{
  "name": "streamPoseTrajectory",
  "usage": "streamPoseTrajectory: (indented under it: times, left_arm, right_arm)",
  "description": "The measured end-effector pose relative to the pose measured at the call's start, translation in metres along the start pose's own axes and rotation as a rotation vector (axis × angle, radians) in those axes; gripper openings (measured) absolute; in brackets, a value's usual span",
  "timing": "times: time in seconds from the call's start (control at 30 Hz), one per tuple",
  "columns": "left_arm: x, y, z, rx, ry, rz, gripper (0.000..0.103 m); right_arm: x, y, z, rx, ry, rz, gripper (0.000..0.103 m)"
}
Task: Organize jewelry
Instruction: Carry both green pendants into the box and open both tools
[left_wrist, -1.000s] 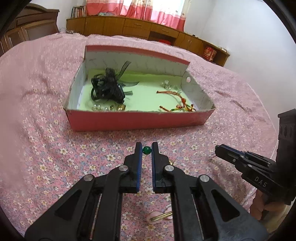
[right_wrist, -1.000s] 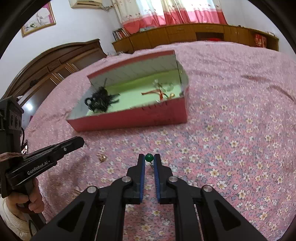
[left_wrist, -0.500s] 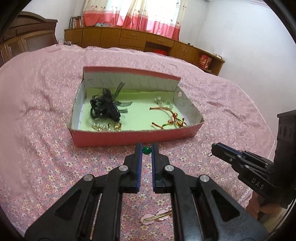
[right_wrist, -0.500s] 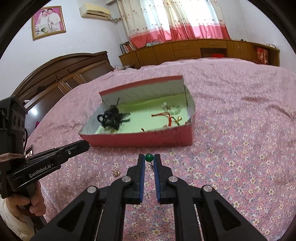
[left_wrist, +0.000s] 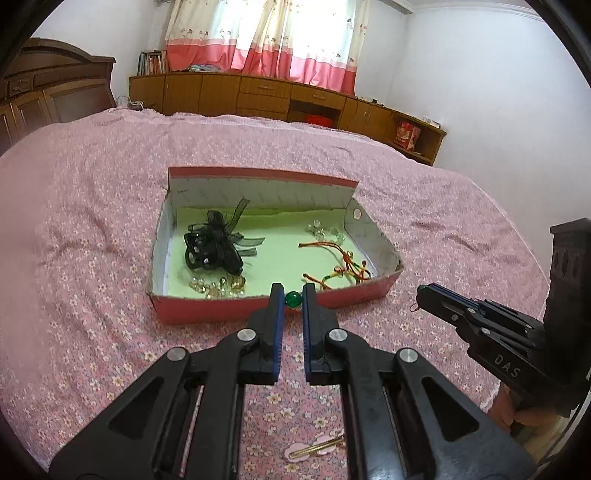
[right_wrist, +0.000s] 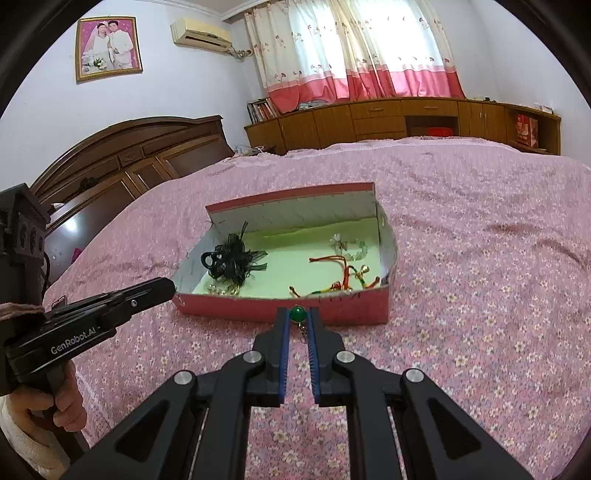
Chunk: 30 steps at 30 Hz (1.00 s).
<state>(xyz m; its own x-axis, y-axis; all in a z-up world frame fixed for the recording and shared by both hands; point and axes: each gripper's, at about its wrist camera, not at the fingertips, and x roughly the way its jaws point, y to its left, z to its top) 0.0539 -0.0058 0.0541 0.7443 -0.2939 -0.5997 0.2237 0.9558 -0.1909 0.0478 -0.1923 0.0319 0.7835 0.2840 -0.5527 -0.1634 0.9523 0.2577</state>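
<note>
An open red box (left_wrist: 258, 308) (right_wrist: 280, 308) with a pale green floor lies on the pink floral bedspread. It holds a black ribbon hair clip (left_wrist: 214, 247) (right_wrist: 231, 262), clear beads (left_wrist: 216, 288) and a red cord bracelet (left_wrist: 338, 266) (right_wrist: 341, 273). My left gripper (left_wrist: 293, 298) is shut on a green bead earring (left_wrist: 293, 299), held above the bed at the box's near wall. My right gripper (right_wrist: 297, 314) is shut on a second green bead earring (right_wrist: 297, 314), whose small chain hangs below, also just before the box. Each gripper shows from the side in the other's view (left_wrist: 480, 325) (right_wrist: 110, 306).
A pink flower hairpin with a gold bar (left_wrist: 316, 448) lies on the bedspread (left_wrist: 92, 332) below my left gripper. A wooden headboard (right_wrist: 129, 155) stands to the left and low wooden cabinets (right_wrist: 406, 118) line the far wall under the curtains.
Both grippers have risen and tilted up with their green earrings still held. The box now looks farther and lower, and more of the room shows.
</note>
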Motion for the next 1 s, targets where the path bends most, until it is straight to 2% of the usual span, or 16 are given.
streamPoseTrajectory:
  times: [0.7, 1.0]
  left_arm:
    - [0.006, 0.007, 0.026, 0.004, -0.078, 0.024, 0.001]
    - [0.022, 0.022, 0.031, -0.018, -0.093, 0.056, 0.001]
  right_arm:
    - [0.013, -0.002, 0.038, -0.001, -0.102, -0.017, 0.011]
    - [0.028, -0.002, 0.054, 0.008, -0.135, -0.032, 0.011]
